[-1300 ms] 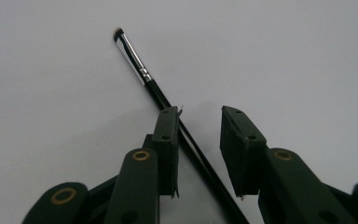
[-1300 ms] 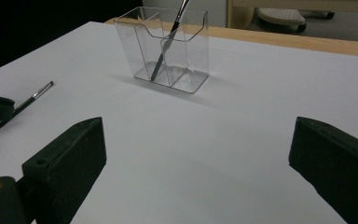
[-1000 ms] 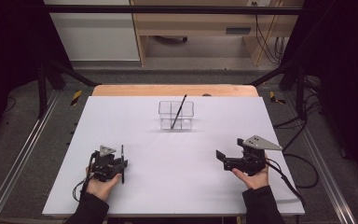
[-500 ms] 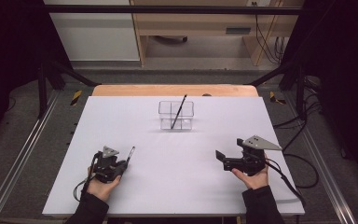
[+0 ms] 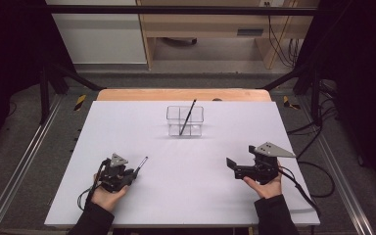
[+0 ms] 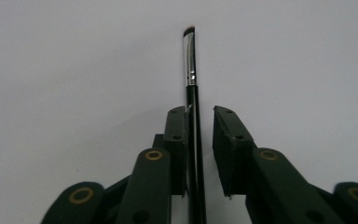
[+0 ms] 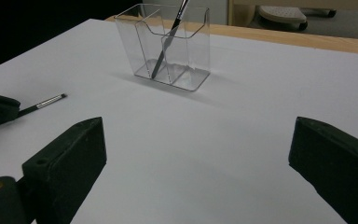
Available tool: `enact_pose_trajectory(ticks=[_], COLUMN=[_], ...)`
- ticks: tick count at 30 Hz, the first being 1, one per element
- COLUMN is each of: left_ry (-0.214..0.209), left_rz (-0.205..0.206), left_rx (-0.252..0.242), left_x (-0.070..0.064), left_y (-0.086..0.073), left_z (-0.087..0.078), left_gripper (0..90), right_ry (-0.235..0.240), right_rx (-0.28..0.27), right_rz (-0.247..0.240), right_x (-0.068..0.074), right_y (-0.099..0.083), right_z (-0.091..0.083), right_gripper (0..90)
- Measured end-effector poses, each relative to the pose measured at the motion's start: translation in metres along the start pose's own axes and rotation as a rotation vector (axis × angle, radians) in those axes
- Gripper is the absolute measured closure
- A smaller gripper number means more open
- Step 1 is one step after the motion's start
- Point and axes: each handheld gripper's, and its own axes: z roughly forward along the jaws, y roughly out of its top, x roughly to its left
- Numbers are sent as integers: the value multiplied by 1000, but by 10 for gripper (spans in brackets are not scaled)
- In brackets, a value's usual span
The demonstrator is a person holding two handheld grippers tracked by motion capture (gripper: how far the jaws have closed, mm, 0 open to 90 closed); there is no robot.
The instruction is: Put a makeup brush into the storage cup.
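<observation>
1. Pickup stage: the left gripper (image 5: 136, 172), at about seven o'clock on the white table (image 5: 127, 132), has a thin brush (image 5: 142, 163) between its jaws. In the left gripper view the handle lies against one pad (image 6: 177, 135) with a sliver of daylight before the other, so the jaws look nearly closed but perhaps not yet pinching; a firm hold cannot be confirmed.

2. Right gripper (image 5: 231, 164), at about five o'clock, sits idle in the person's hand with its jaws spread wide and nothing between them.

3. Clear holder (image 5: 184, 121), a divided plastic box, stands near the table's far middle at twelve o'clock, well apart from both grippers. One brush (image 5: 187, 116) already leans in it, tip upward.

4. Next move, by judgement: finish the squeeze, lift the brush off the table, carry it toward twelve o'clock and lower it handle-first into a compartment. That calls for tilting it upright and a grip tight enough that the slim handle does not swivel.

5. Brush in close-up: black glossy handle, bright metal collar, short dark bristles (image 6: 189, 31) pointing away from the gripper toward one o'clock.
</observation>
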Motion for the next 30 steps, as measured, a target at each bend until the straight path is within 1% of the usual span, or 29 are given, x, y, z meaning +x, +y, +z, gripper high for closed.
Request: enact_pose_trajectory(ticks=[2,3,5,9,10,12,15,18,20,22,30], left_ry=[3,-1,-8,-12,-6,-2,-7,-17,-8,-11,-24], left_rz=[15,16,26,67,82,96,109,124,141,149,158], left_rx=[-2,-3,9,74,85,105,137,184,206,231,288], left_x=[1,1,4,7,8,8,8,5,4,3,1], left_y=[4,6,14,28,31,36,41,42,42,42,40], left_z=[-4,-6,-10,-13,-14,-14,-11,-5,-1,2,10], left_gripper=[687,663,631,567,565,557,557,560,578,592,686], right_ry=[0,0,-2,-2,-2,-1,3,5,3,3,3], right_rx=[-1,-1,-1,-7,-7,-5,0,1,1,1,0], right_rz=[-1,0,3,0,1,0,0,4,2,4,2], right_x=[0,-1,-1,-1,-2,-2,-1,-1,-2,-2,-2], right_y=[0,1,1,2,2,2,1,2,2,2,2], right_z=[0,-1,-2,-3,-3,-3,-2,-2,-2,-2,-2], right_gripper=[44,44,45,46,46,47,46,47,46,46,46])
